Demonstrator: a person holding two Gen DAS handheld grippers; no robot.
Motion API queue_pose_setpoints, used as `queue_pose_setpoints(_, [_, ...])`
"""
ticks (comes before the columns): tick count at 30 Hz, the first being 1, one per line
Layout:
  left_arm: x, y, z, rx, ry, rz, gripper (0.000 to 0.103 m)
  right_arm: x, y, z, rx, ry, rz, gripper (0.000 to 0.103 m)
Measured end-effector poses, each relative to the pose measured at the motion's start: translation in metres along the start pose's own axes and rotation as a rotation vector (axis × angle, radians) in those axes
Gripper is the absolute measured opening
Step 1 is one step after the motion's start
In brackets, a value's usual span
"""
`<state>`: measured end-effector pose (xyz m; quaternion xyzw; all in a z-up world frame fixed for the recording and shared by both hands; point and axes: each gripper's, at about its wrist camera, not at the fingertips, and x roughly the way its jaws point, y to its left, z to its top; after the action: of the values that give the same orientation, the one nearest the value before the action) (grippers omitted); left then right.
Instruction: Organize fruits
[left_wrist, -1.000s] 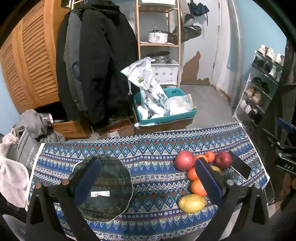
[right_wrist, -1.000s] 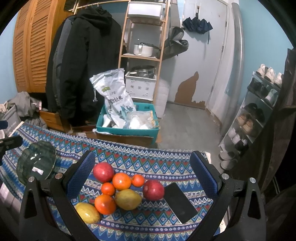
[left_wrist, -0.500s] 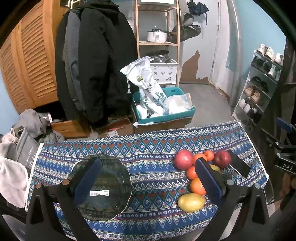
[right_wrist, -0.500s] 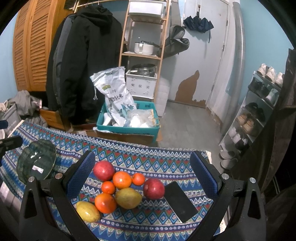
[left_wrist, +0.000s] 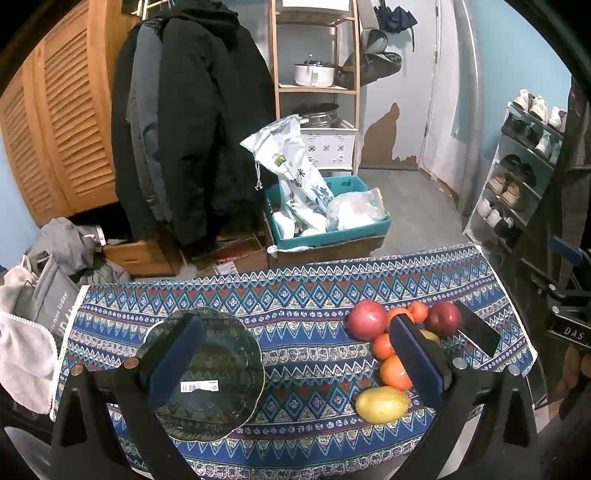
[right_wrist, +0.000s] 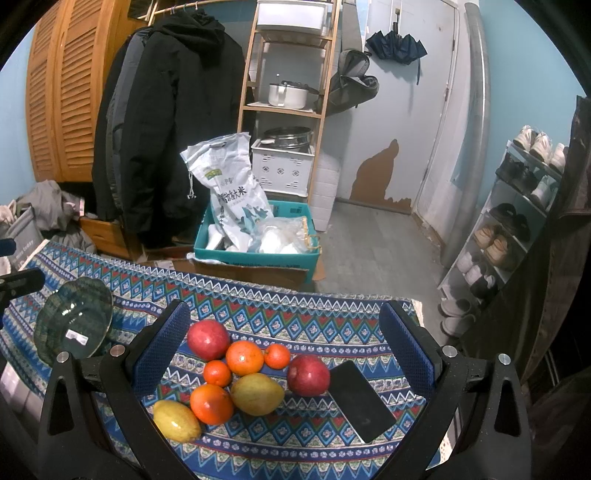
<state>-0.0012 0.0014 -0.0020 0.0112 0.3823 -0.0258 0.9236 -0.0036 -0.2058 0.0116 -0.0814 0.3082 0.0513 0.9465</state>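
A pile of fruit lies on the patterned tablecloth (right_wrist: 295, 317): two red apples (right_wrist: 208, 339) (right_wrist: 308, 375), several oranges (right_wrist: 244, 357), and two yellow mangoes (right_wrist: 257, 393) (right_wrist: 176, 421). My right gripper (right_wrist: 284, 332) hovers open above the pile, empty. A dark green glass plate (left_wrist: 207, 373) with a barcode sticker sits on the cloth's left side. My left gripper (left_wrist: 295, 354) hangs open above the cloth, its left finger over the plate, its right finger (left_wrist: 415, 360) over the fruit (left_wrist: 367, 319).
A black phone (right_wrist: 360, 400) lies right of the fruit. Beyond the table stand a teal crate (right_wrist: 258, 254) with a rice bag, a wooden shelf (right_wrist: 288, 107), hanging coats (right_wrist: 173, 122) and a shoe rack (right_wrist: 517, 206). Clothes and bags are heaped at the left (left_wrist: 44, 266).
Both views have shifted slightly; the scene sits a little lower in the frames. Fruit, plate and phone stay where they were. Both grippers remain open.
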Motion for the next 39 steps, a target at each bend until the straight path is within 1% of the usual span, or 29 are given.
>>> queue_pose_setpoints(33, [-0.0024, 0.0023, -0.0012, -0.005, 0.0, -0.001, 0.103, 0.0005, 0.0038, -0.0009, -0.001, 0.005, 0.0, 0.1])
queue_pose_setpoints(39, [-0.0027, 0.0009, -0.0048, -0.004, 0.0, -0.016, 0.103, -0.0001, 0.0039, -0.0012, -0.001, 0.005, 0.001, 0.1])
